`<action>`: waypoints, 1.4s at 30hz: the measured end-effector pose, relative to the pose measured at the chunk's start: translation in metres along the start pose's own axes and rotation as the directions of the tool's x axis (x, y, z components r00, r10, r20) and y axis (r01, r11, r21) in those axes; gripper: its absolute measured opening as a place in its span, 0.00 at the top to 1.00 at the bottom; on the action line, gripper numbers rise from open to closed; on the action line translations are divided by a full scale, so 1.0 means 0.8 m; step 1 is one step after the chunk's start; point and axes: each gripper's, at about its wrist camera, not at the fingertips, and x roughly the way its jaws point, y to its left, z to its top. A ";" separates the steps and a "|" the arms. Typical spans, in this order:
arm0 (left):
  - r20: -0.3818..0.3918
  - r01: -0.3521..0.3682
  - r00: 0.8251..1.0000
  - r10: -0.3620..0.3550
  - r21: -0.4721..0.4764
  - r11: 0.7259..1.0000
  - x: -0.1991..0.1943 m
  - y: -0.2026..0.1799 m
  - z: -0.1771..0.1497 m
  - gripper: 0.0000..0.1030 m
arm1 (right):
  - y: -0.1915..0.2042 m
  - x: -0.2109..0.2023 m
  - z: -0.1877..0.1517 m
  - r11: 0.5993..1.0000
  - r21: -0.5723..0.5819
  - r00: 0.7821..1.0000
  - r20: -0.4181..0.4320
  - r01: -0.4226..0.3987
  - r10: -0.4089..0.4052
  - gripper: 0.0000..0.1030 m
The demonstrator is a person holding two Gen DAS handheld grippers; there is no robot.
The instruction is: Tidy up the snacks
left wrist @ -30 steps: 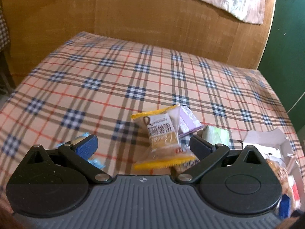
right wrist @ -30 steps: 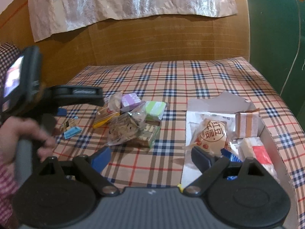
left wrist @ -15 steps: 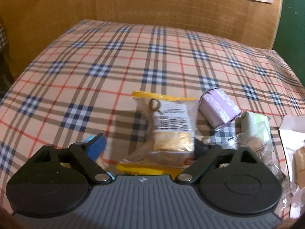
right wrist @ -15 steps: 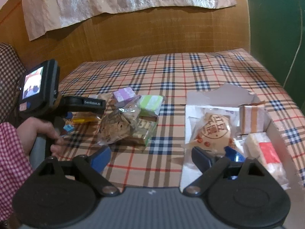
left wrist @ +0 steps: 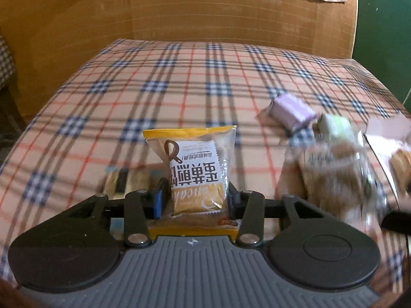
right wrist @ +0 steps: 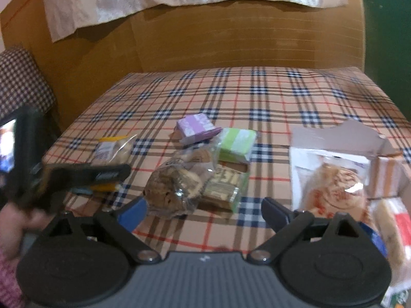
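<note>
In the left wrist view, the snack pile at three o'clock was smeared by motion; its labels could not be read. In the right wrist view, the left gripper at nine o'clock was blurred, and the frame edge cut the box at three o'clock.

Yellow-edged snack pkt; purple box; green box; plaid cloth.

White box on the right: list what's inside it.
The white box holds a round cake packet, an orange striped carton and a red-and-white packet. Whatever lies under them is covered.
</note>
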 end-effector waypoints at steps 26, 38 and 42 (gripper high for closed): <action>0.056 -0.059 0.996 0.066 -0.131 0.990 -0.038 0.050 -0.052 0.52 | 0.011 0.055 -0.005 0.986 -0.166 1.000 0.030 0.009 -0.004 0.67; 0.101 -0.004 0.995 0.020 -0.150 0.989 -0.056 0.025 -0.048 0.56 | 0.001 -0.009 -0.012 0.982 -0.188 0.993 0.118 0.032 -0.009 0.69; 0.122 0.010 0.992 0.007 -0.142 0.990 -0.073 0.013 -0.046 0.56 | -0.005 -0.038 -0.017 0.982 -0.186 0.990 0.141 0.038 -0.011 0.69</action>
